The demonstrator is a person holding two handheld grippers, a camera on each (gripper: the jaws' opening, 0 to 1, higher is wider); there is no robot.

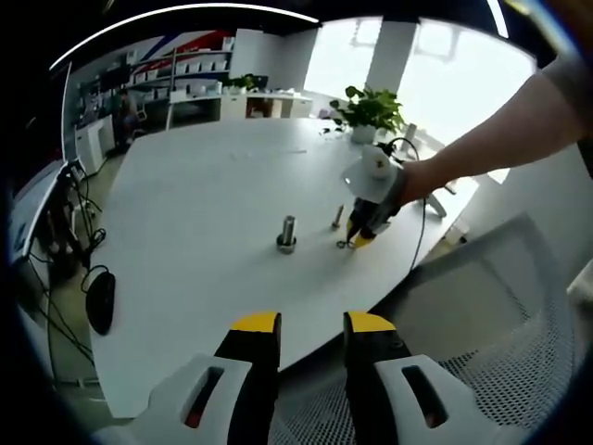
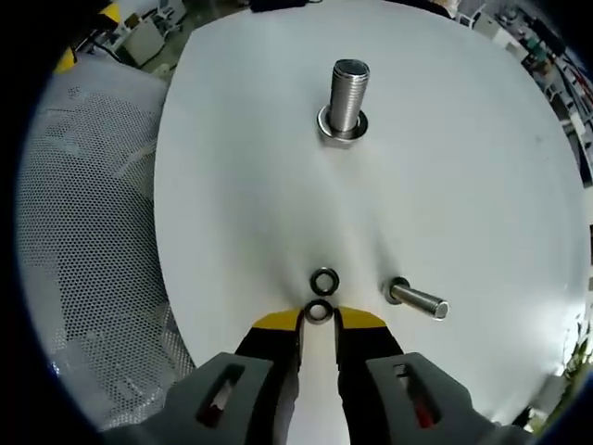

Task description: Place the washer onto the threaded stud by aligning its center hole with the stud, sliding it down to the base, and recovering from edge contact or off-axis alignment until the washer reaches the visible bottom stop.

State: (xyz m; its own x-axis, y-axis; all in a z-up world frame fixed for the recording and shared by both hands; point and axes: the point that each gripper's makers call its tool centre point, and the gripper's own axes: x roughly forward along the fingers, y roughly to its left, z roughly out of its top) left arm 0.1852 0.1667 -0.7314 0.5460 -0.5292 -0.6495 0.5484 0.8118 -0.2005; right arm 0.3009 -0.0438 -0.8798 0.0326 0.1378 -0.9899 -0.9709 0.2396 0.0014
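Right gripper view: right tool [image 2: 318,318] low over the white counter [image 2: 482,185], jaws a narrow gap apart with a washer [image 2: 319,311] sitting right between the yellow tips; looks pinched by its edges but contact is hard to confirm, washer seems to lie flat at counter level. Second washer [image 2: 324,280] lies flat on the counter just beyond, at 12 o'clock from the tips, close to the first one, can't tell if they touch. Threaded stud [image 2: 346,97] stands upright well beyond at 12 o'clock, seated in a nut-like base [image 2: 342,128], threads bare, no washer on it. Small bolt [image 2: 417,300] lies on its side at 3 o'clock from the tips, head toward the washers, near but apart. Mesh chair [image 2: 93,241] off the counter edge at 9 o'clock. Left gripper view: left tool [image 1: 312,332] held back over the counter's near edge [image 1: 185,278], jaws apart with a clear gap, holding nothing. Stud [image 1: 287,232] upright mid-counter at 12 o'clock; right tool [image 1: 357,238] comes in at 1 o'clock in a person's hand [image 1: 417,181], tips down at the counter beside the small bolt [image 1: 337,217]; washers too small to make out clearly here. Potted plant [image 1: 369,113] at the far counter edge, a computer mouse [image 1: 101,301] at 9 o'clock, chair mesh [image 1: 500,352] at 4 o'clock.
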